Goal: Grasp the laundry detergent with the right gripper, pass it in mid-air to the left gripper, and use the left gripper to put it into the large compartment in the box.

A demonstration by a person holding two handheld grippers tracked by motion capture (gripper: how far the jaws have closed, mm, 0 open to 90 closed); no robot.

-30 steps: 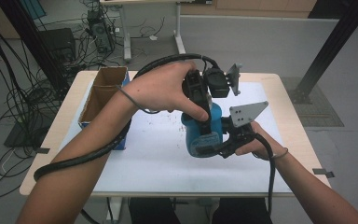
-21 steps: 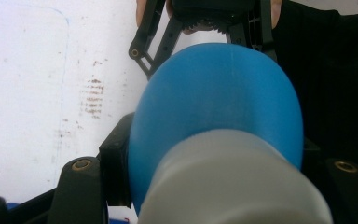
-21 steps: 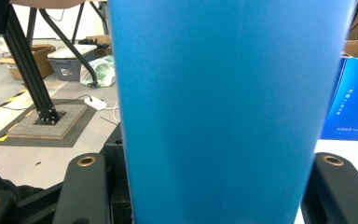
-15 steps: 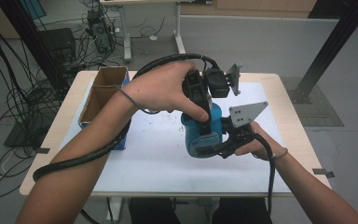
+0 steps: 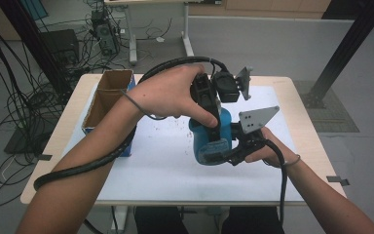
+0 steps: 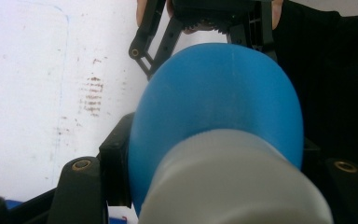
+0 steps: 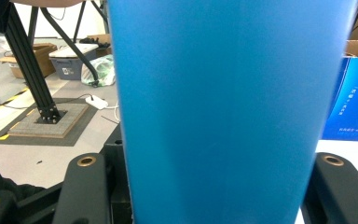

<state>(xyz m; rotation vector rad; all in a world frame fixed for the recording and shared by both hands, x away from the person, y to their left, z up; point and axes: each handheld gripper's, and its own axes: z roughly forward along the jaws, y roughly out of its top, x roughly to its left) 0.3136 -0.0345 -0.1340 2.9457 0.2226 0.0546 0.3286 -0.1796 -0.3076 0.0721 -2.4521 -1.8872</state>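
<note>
Presently, at the left edge of the table (image 5: 68,146) stands an open cardboard box (image 5: 108,95) with a blue side, resting partly on the white sheet (image 5: 165,165) that covers the tabletop. Small brown specks mark the sheet near its middle.

Right of the box, the left hand (image 5: 168,92) holds the left gripper (image 5: 209,105) from above, pointing down. Its jaws are closed on the grey cap (image 6: 235,186) at the top of a blue bottle (image 5: 212,139), one jaw on each side, as the left gripper view shows.

The blue bottle stands upright near the centre of the table, on the white sheet, between the two hands. Whether its base touches the sheet cannot be told.

Further right, the right hand (image 5: 268,151) holds the right gripper (image 5: 233,153) level, low against the bottle's body. Its jaws are clamped on the blue body, one jaw on each flank in the right gripper view. A grey three-cornered plate sits atop this gripper, and its cable trails back along the right forearm.
</note>
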